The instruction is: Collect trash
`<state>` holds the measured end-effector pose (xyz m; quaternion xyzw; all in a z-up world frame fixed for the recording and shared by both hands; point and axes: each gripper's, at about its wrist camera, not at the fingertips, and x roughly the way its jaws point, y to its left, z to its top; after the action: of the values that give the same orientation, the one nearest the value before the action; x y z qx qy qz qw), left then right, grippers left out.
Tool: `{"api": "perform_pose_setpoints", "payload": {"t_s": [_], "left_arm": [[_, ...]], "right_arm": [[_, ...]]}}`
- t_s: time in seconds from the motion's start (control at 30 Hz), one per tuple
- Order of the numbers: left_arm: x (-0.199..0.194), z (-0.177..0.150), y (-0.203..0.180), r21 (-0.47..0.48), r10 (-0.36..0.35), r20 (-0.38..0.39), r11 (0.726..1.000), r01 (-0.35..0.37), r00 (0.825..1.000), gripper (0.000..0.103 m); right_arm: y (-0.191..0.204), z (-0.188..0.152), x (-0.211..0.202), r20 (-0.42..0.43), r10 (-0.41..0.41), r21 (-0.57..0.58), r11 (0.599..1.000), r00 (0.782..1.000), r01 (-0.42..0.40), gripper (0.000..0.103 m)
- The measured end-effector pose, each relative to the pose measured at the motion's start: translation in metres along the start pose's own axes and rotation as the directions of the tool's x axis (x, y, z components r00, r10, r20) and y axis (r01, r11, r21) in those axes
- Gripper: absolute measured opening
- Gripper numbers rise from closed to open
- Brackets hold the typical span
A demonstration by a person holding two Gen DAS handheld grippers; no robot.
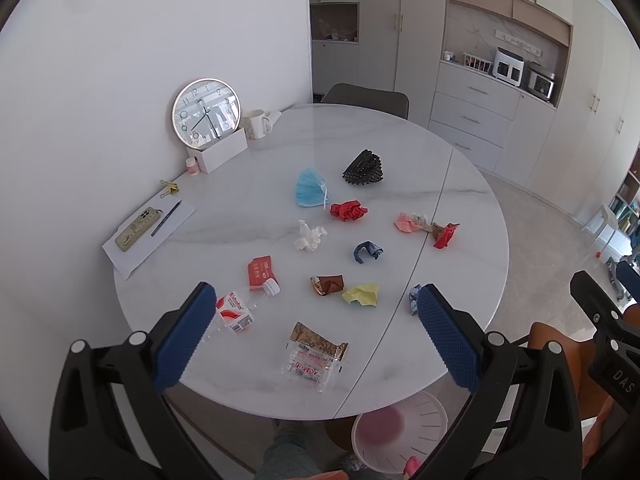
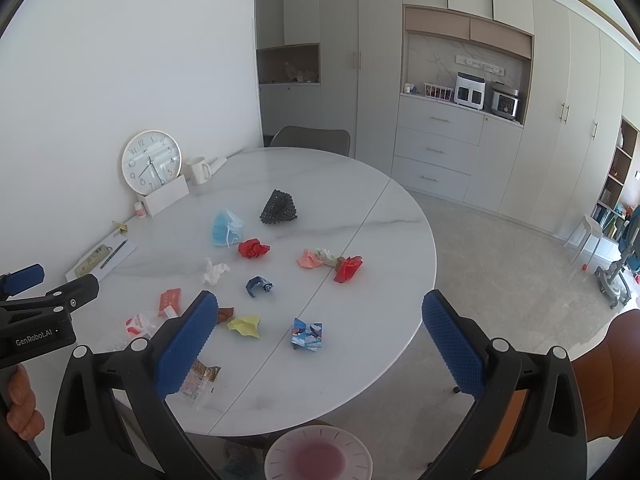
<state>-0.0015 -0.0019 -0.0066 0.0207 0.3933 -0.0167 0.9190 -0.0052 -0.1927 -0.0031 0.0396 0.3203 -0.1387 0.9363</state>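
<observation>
A: Nearest on the round table?
B: Clear crinkled snack wrapper, then crushed bottle, yellow wad. Farther: blue mask, black mesh.
A: Claws?
B: Left gripper, right gripper: both spread wide, holding nothing.

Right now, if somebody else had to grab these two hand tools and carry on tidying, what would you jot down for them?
Left gripper: fingers open, holding nothing, above the table's near edge.
Right gripper: fingers open, holding nothing, above the same edge.
Trash all lies on the round table: blue face mask, black mesh piece, red paper ball, white tissue, plastic bottle, snack wrapper, yellow wad, and more scraps.
White bin sits on the floor below the near edge.
Done: nothing visibly collected.
Left: every scrap.
</observation>
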Motion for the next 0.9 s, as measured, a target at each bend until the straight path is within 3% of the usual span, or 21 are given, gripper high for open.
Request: {"api": "perform_pose_setpoints", "payload": {"t_s": [0.9], "left_arm": [[0.0042,0.0027,0.0056,-0.007,-0.007,-0.017,1.0,0.006,1.0,0.097]], "right_arm": [[-0.0026,-0.0031,0.0027,-0.013,0.0,0.002,1.0,1.0,0.0,0.101]]}}
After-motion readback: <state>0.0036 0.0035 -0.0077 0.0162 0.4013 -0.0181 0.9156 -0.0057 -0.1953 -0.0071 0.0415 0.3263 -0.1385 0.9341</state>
